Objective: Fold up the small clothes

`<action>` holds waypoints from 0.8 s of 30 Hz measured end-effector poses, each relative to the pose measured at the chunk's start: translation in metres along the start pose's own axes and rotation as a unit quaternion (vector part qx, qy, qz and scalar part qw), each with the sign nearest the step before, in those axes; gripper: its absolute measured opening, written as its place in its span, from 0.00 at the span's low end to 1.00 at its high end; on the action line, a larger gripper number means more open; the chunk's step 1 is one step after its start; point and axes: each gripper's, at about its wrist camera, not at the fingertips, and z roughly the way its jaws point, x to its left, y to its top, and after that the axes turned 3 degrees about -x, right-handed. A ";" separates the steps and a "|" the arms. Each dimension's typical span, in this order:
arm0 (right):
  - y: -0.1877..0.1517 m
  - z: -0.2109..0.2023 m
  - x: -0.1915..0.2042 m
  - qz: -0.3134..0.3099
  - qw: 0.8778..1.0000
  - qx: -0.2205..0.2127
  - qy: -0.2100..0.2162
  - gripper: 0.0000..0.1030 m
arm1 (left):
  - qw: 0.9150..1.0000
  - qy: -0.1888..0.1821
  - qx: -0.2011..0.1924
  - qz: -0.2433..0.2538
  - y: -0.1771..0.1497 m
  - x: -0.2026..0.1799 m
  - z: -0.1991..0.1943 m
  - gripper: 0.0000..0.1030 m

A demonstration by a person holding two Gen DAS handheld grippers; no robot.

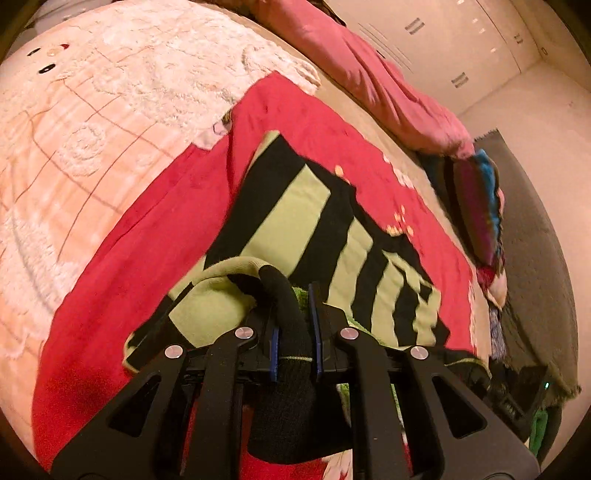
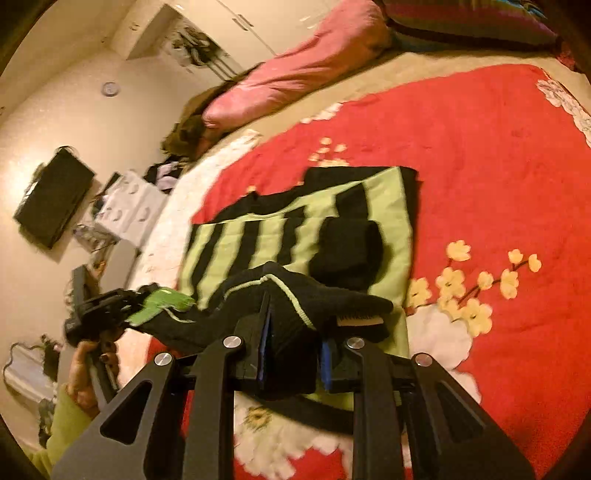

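Between both grippers, sweater (image 2: 295, 229) hem.

Carrying everything: a bed (image 2: 369, 70) under a beige sheet, with a red flowered blanket (image 2: 498, 166) spreading across its middle and a pale fluffy blanket (image 1: 92, 122) lying beside that, touching its edge. Lying flat on the red blanket: a green-and-black striped sweater (image 2: 391, 206), one end lifting off the surface, with a small black folded piece (image 2: 347, 247) sitting on top of it. Resting along the far side of the bed: a pink pillow (image 2: 295, 81), and near it a dark striped cushion (image 2: 472, 18) in purple and blue.
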 end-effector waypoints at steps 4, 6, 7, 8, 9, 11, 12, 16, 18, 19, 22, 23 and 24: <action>0.003 0.020 -0.016 0.025 0.999 0.014 -0.018 0.23 | 1.000 -0.002 -0.024 -0.018 -0.002 0.006 0.007 0.19; 0.002 0.019 -0.023 0.044 0.999 0.013 -0.016 0.29 | 0.999 -0.010 -0.043 -0.016 -0.005 0.009 0.002 0.30; 0.002 0.016 -0.025 0.051 0.999 0.006 -0.013 0.33 | 0.998 -0.011 -0.059 -0.013 -0.008 0.013 -0.005 0.38; 0.001 0.010 -0.028 0.056 0.998 -0.006 -0.009 0.42 | 0.997 -0.009 -0.071 -0.010 -0.010 0.015 -0.010 0.41; 0.001 0.005 -0.030 0.058 0.998 -0.019 -0.010 0.55 | 0.996 -0.007 -0.084 -0.005 -0.012 0.018 -0.016 0.41; 0.000 -0.009 -0.030 0.048 0.998 -0.046 -0.021 0.62 | 0.995 0.003 -0.103 0.014 -0.015 0.020 -0.026 0.41; 0.000 -0.013 -0.029 0.038 0.997 -0.054 -0.026 0.63 | 0.993 0.013 -0.111 0.028 -0.016 0.020 -0.030 0.41; -0.007 -0.027 -0.016 -0.038 0.995 -0.071 -0.065 0.75 | 0.986 0.041 -0.129 0.103 -0.023 0.010 -0.036 0.47; -0.012 -0.028 -0.007 -0.086 0.990 -0.067 -0.088 0.78 | 0.980 0.051 -0.130 0.142 -0.028 0.003 -0.036 0.48; -0.014 -0.027 -0.003 -0.108 0.987 -0.066 -0.100 0.79 | 0.979 0.049 -0.131 0.150 -0.029 0.003 -0.037 0.51; -0.019 -0.019 0.008 -0.170 0.974 -0.057 -0.135 0.82 | 0.977 0.043 -0.135 0.160 -0.031 0.004 -0.041 0.55; -0.020 -0.014 0.010 -0.185 0.971 -0.052 -0.143 0.83 | 0.976 0.043 -0.139 0.161 -0.031 0.005 -0.042 0.55; -0.020 -0.010 0.011 -0.195 0.969 -0.048 -0.147 0.83 | 0.976 0.043 -0.142 0.159 -0.031 0.007 -0.044 0.55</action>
